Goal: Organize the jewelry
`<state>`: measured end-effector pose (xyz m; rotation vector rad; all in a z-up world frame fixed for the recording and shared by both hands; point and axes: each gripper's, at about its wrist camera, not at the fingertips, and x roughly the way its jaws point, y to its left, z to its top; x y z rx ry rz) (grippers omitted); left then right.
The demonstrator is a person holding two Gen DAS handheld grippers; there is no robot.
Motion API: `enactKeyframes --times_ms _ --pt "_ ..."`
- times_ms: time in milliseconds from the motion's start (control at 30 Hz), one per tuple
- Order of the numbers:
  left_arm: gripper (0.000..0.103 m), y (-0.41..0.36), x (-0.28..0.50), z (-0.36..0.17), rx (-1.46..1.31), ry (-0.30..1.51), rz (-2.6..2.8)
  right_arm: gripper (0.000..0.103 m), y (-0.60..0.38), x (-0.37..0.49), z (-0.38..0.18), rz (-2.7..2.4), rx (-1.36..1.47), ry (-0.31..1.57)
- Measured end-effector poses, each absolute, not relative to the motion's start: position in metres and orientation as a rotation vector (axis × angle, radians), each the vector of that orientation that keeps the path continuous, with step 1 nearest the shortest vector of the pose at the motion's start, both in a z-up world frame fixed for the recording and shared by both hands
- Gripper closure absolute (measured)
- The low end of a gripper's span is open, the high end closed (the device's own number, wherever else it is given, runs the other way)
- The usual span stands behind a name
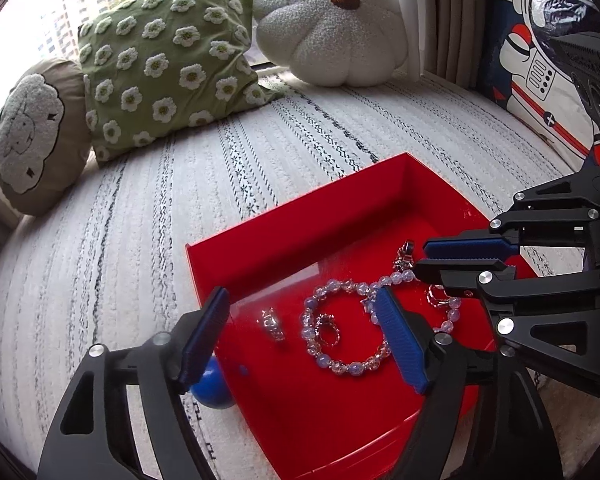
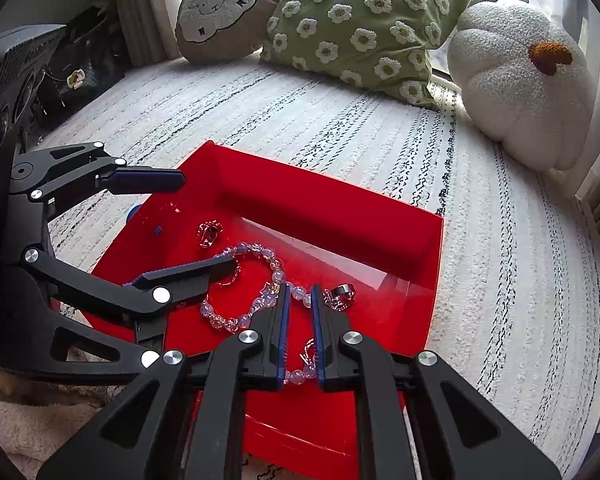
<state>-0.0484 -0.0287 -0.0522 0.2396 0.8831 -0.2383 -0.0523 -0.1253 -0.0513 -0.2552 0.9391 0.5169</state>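
While the two beaded bracelets (image 1: 342,328) lie overlapping on the floor of the red tray (image 1: 300,216), the right gripper (image 2: 300,300) straddles one strand, jaws narrowed but with a gap, apparently gripping nothing. Left gripper (image 1: 304,332) hovers wide open, empty. Judged step: picking a bracelet; next, close squarely on beads. Rings: about four, some partly hidden. Cushions: three on the woven cover.

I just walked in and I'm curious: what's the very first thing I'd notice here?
The bright red tray on the striped white rug jumps out first, with a sparkly bead bracelet and small rings inside. Both grippers reach over it: the left gripper open wide, the right gripper with only a narrow gap. Behind sit a green flower pillow and a white pumpkin cushion.
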Motion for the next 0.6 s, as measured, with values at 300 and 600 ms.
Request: enactKeyframes --times_ms 300,600 --pt "0.018 -0.025 -0.057 -0.036 0.245 0.829 -0.223 0.058 -0.135 -0.057 -0.035 0.471 -0.252 0.869" --pt "0.015 -0.015 -0.061 -0.029 0.244 0.837 -0.178 0.019 -0.15 -0.063 -0.022 0.414 -0.255 0.813"
